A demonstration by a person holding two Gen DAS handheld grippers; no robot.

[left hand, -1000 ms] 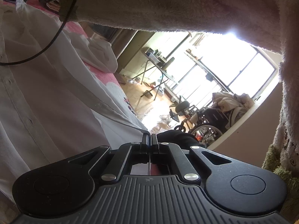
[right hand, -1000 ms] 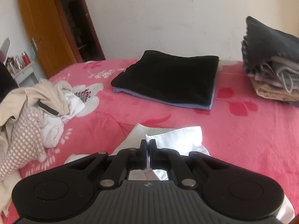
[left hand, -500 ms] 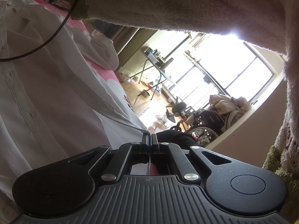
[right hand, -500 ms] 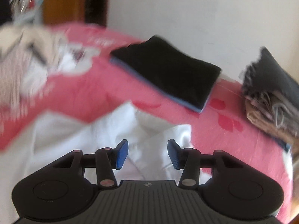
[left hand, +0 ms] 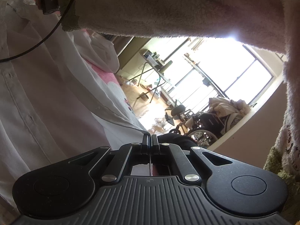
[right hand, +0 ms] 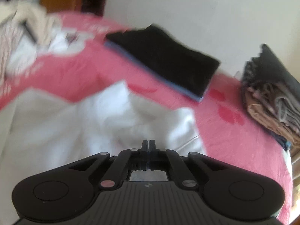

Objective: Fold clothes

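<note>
Beneath and ahead of both claws lies the bed, covered in a pink floral spread, which serves as the folding surface. The white shirt is the largest item on it: in the right wrist view it spreads directly under and in front of the right claw; in the left wrist view its button placket runs off to the left of the left claw.

Left claw: jaws fully together, pinching a thin edge of the shirt at the tips. Judgement: it pins one side of the shirt so the cloth stays taut while the other side is worked.

Right claw: jaws fully together just over the shirt. The view is blurred, so I cannot tell whether fabric is caught between the tips. Judgement: a grip on the collar end is being attempted, to lift or carry that end over for a fold.

Counts, right wrist view:
- One flat folded pile beyond the right claw, black on top of blue, so two items. Probably finished work set aside.
- One taller stack to the far right of the claw, several layers, number not resolvable.
- One unfolded heap to the far left of the claw, presumably waiting.

Left wrist view: one fleecy sleeve of the person above the claw; one dark cable hanging across the shirt.
</note>
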